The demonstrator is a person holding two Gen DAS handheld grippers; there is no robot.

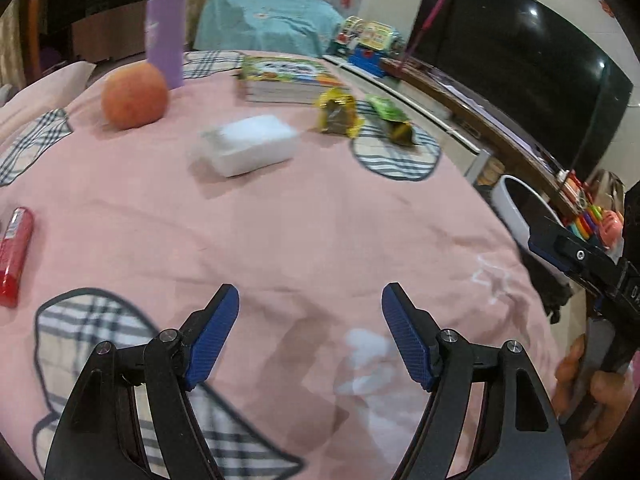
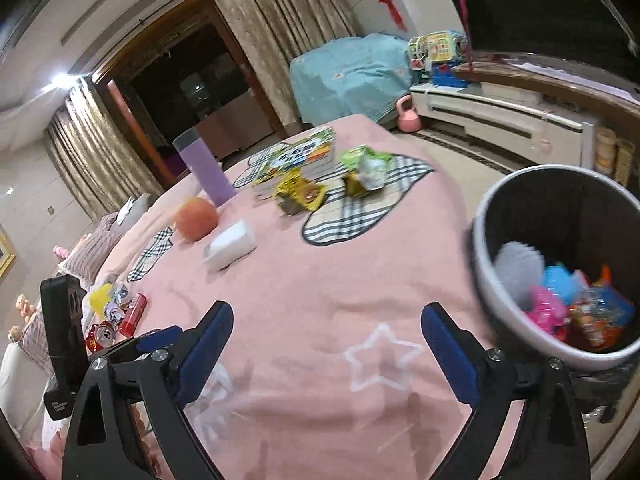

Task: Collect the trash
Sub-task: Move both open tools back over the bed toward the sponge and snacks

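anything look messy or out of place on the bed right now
Yes. Two torn-open snack wrappers, a yellow wrapper and a green wrapper, lie crumpled by the books. A crushed can and crumpled scraps sit near the far edge. The bin already holds wrappers.

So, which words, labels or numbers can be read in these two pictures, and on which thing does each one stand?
None reads with certainty.
Book cover: print, blurred.
Red tube: label, too small.
Yellow wrapper and green wrapper: print, blurred.
Black left gripper body: white marks, unreadable.
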